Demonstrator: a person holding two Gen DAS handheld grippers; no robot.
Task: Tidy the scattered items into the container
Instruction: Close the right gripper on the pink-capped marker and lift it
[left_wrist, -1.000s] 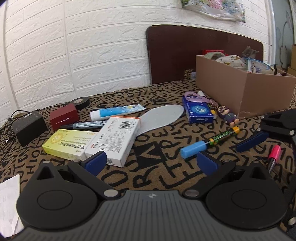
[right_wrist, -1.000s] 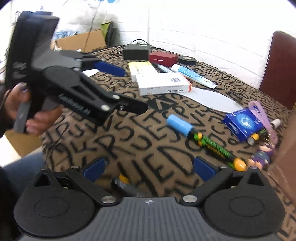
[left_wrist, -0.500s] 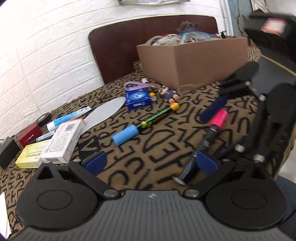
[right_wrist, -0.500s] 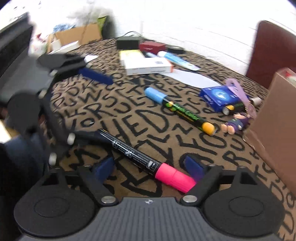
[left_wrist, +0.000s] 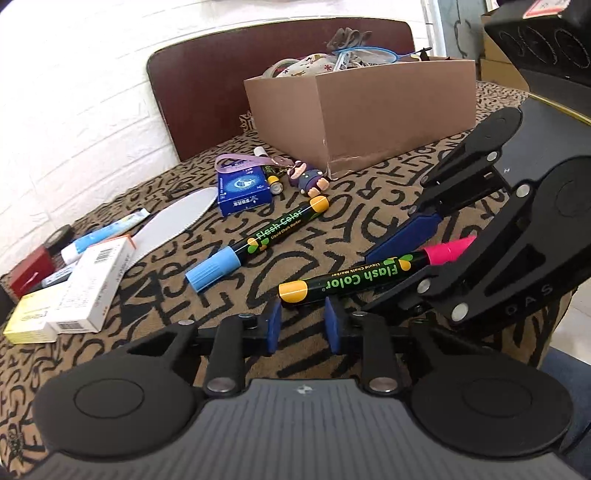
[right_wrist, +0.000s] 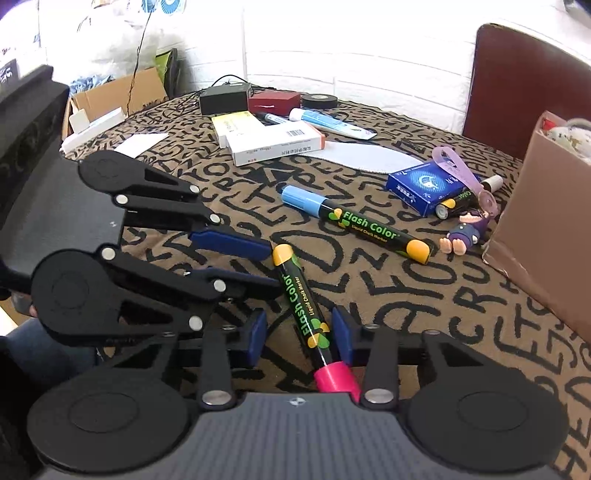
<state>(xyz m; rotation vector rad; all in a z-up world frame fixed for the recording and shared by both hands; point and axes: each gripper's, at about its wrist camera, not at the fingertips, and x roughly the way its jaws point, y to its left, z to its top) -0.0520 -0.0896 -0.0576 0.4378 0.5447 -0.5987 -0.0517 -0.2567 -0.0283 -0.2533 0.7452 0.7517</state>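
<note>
Your right hand-held gripper (right_wrist: 299, 334), jaws only part-closed around the pink-capped chalk marker (right_wrist: 303, 314), could let it slip; the left hand-held gripper (left_wrist: 301, 323) is unclenched too.

A pink-capped marker (right_wrist: 308, 320) is lying slantwise on the patterned counter (left_wrist: 369, 206). A blue-capped marker (left_wrist: 255, 242) is lying flat just beyond it. The brown cardboard container (left_wrist: 369, 110) is standing upright further back, holding a heap of items already.

Bright daylight overexposes the white brick wall (left_wrist: 74, 92); both views are sharp centrally, with fisheye bending at edges.
</note>
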